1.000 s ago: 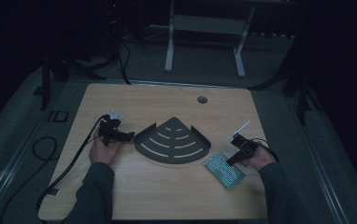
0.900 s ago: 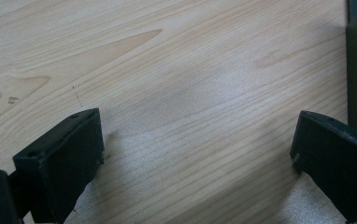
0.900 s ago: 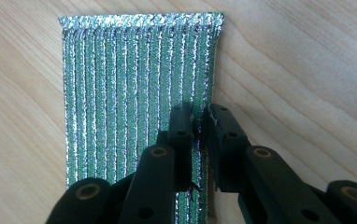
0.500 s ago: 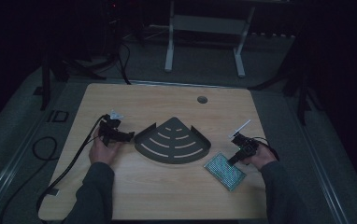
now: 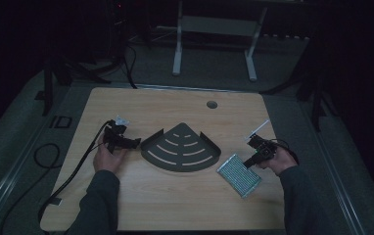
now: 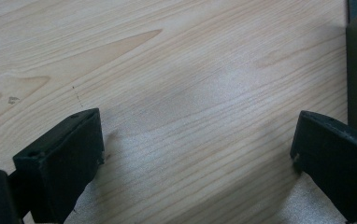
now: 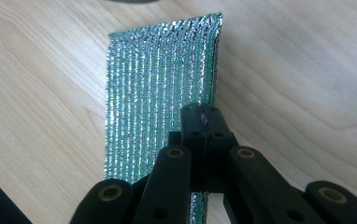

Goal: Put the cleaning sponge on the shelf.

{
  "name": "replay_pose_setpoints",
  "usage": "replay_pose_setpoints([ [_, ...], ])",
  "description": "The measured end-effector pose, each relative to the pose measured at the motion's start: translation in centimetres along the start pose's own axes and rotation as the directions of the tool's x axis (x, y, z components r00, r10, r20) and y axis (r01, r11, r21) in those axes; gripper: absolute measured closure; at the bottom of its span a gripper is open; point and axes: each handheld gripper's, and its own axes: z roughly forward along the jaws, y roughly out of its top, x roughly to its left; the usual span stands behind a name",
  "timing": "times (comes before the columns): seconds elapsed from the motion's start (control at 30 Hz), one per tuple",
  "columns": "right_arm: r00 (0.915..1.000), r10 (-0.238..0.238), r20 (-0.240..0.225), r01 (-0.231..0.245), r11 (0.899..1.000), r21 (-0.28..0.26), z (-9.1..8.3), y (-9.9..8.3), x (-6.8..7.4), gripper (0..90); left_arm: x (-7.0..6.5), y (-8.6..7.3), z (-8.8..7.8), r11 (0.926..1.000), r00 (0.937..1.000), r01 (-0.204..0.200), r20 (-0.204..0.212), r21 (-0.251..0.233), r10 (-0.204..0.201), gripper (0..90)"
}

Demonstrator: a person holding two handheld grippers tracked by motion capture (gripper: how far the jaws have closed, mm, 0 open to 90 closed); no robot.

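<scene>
The right gripper [image 7: 203,122] pinched what looked like a foil pad's [image 7: 160,79] edge; the left gripper's [image 6: 195,154] jaws stood apart over the counter [image 6: 167,70].

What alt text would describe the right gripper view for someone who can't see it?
The right gripper's two black jaws are pressed together on the edge of a shiny, ribbed silver-green pouch. The pouch lies on a pale wooden table.

Dim room; grey floor [image 5: 9,147] and a white stand [image 5: 214,44] behind.
</scene>
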Motion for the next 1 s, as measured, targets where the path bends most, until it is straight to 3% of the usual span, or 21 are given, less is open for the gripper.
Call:
replay_pose_setpoints([
  [0.33,0.9997,0.002,0.026,-0.002,1.000,-0.018,-1.8,0.8,-0.2,89.9,0.0,0.0,0.0,1.0000,1.0000,0.000,0.000,0.000,0.000,3.1],
  [1.0,0.9983,0.019,0.055,-0.019,1.000,-0.013,-3.6,2.0,-0.8,89.9,0.0,0.0,0.0,1.0000,1.0000,0.000,0.000,0.000,0.000,3.1],
])
